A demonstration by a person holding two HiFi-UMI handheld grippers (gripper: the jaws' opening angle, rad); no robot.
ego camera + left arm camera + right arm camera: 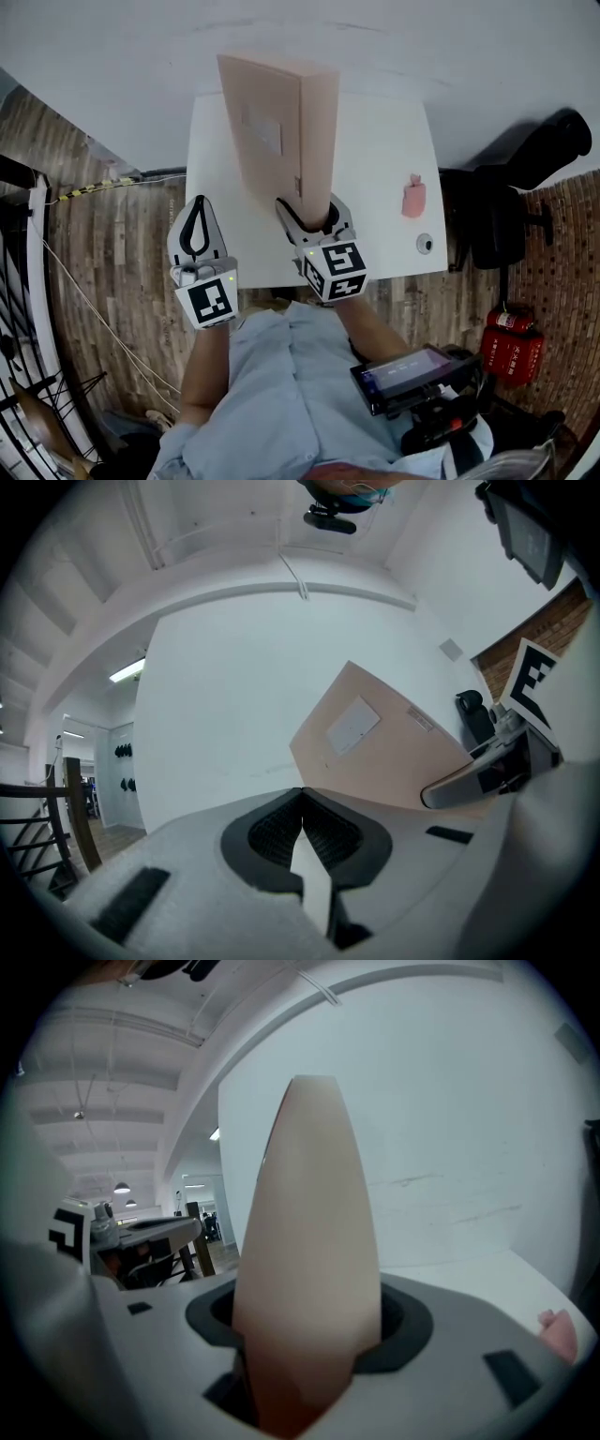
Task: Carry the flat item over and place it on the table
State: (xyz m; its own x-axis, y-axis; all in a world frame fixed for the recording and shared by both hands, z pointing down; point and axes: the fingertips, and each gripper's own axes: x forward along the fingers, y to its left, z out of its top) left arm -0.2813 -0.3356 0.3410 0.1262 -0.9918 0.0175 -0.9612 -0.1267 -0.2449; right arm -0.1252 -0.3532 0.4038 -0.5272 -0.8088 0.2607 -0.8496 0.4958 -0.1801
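Over the near edge of a white table (384, 141), seen from above, a person holds a gripper in each hand. The right gripper (311, 210) is clamped on one end of a flat box (272, 122) in a pale peach colour, its jaws held partly apart by the box's thin side. From that grip the box reaches straight ahead, its long axis running away from the person and out over the tabletop. It stands on edge, broad faces upright, and one face carries a small label (264, 131). Whether its lower edge touches the table cannot be told.

Just to the left, apart from the box, is the left gripper (199, 204). Its jaws are closed together with nothing between them, and it sits on the side of the labelled face.

A small pink object (412, 197) lies on the table well to the right, clear of the box.

Setting the box down flat would likely mean rolling the right wrist so a broad face turns downward — the left side of the table looks like the freer space.
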